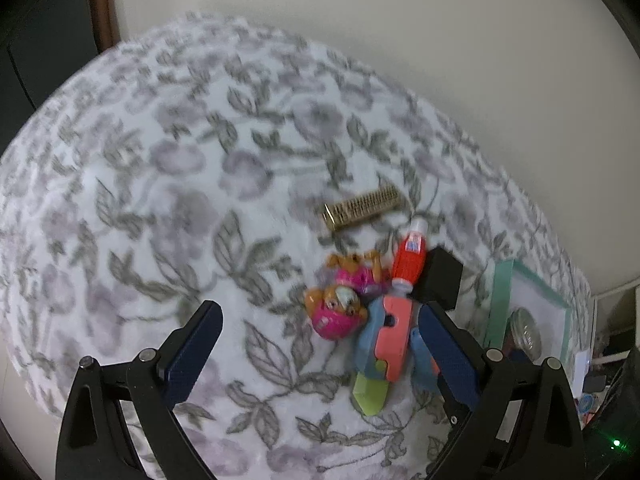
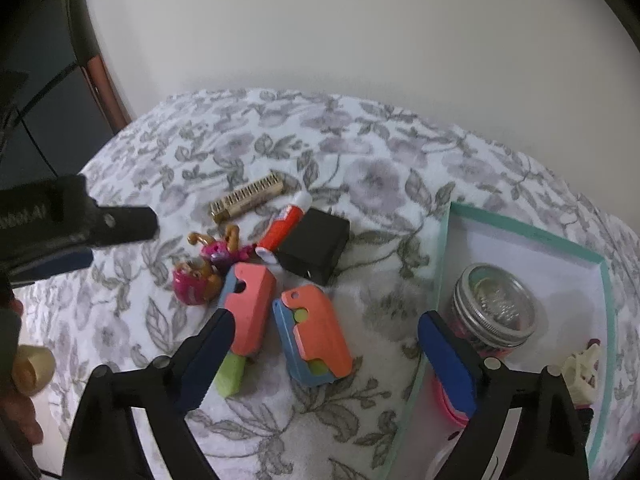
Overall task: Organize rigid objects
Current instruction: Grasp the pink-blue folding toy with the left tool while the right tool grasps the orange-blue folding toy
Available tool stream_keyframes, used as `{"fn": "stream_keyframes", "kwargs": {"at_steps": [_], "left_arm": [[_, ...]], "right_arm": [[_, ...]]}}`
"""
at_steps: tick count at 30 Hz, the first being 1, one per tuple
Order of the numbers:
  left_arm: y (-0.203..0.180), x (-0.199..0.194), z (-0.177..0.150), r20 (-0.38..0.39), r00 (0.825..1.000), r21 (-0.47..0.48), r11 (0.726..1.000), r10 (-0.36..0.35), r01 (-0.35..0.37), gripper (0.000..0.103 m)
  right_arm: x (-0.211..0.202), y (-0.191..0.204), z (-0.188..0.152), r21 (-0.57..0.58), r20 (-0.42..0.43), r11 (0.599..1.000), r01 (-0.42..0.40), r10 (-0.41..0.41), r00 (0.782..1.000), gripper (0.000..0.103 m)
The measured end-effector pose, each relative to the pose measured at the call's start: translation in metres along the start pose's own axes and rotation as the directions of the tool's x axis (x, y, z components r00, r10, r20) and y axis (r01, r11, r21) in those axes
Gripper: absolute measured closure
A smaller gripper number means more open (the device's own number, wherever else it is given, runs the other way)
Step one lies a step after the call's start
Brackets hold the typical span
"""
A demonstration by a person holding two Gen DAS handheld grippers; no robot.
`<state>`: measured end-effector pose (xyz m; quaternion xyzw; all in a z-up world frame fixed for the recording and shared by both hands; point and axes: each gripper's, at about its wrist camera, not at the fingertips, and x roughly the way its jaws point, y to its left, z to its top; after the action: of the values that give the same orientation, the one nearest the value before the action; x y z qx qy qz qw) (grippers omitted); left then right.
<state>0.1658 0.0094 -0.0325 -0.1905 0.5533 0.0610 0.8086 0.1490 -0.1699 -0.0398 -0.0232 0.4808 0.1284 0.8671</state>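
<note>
On the floral cloth lies a cluster: a gold comb (image 1: 362, 207) (image 2: 248, 197), a red tube (image 1: 408, 257) (image 2: 283, 225), a black box (image 1: 439, 278) (image 2: 314, 246), a pink dog toy (image 1: 340, 305) (image 2: 200, 272) and two coral-and-blue toy knives (image 2: 250, 312) (image 2: 316, 338), one with a green blade (image 1: 386, 340). My left gripper (image 1: 320, 336) is open and empty, above the dog toy and knife; it also shows at the left of the right wrist view (image 2: 120, 228). My right gripper (image 2: 326, 338) is open and empty around the second knife.
A teal-rimmed white tray (image 2: 446, 248) (image 1: 500, 292) at the right holds a metal-lidded jar (image 2: 494, 304), a pink item (image 2: 448, 400) and a small cream figure (image 2: 582, 376). A white wall stands behind the table. A wooden post (image 1: 102, 0) is far left.
</note>
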Motion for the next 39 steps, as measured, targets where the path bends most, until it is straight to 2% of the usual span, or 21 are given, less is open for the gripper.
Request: {"fn": "stream_keyframes", "kwargs": {"at_steps": [4,11,22,25,35,39], "left_arm": [[-0.005,0.022,-0.008,-0.069,0.997,0.000,1.000,-0.024,0.024,0.005],[-0.018,0.039,-0.016,-0.106,0.994,0.021,0.999,-0.033,0.035,0.005],[-0.032,0.058,-0.024,-0.137,0.990,0.060,0.998,-0.022,0.030,0.007],[-0.036,0.064,-0.025,-0.143,0.990,0.063,0.998,-0.014,0.023,0.018],[-0.039,0.068,-0.026,-0.132,0.991,0.078,0.997,0.013,-0.002,0.024],[-0.043,0.070,-0.027,-0.130,0.991,0.082,0.997,0.013,-0.002,0.025]], "right_arm": [[0.012,-0.001,-0.004,-0.001,-0.022,1.000,0.005,-0.005,1.000,0.012],[0.032,0.003,-0.012,-0.043,-0.061,0.999,0.019,-0.021,0.998,0.014],[0.044,0.003,-0.015,-0.050,-0.064,0.999,0.019,-0.022,0.998,0.025],[0.047,0.003,-0.016,-0.047,-0.068,0.999,0.012,-0.015,0.998,0.029],[0.051,0.004,-0.016,-0.058,-0.068,0.998,0.017,-0.021,0.997,0.029],[0.052,0.003,-0.014,-0.046,-0.065,0.999,0.011,-0.014,0.998,0.033]]}}
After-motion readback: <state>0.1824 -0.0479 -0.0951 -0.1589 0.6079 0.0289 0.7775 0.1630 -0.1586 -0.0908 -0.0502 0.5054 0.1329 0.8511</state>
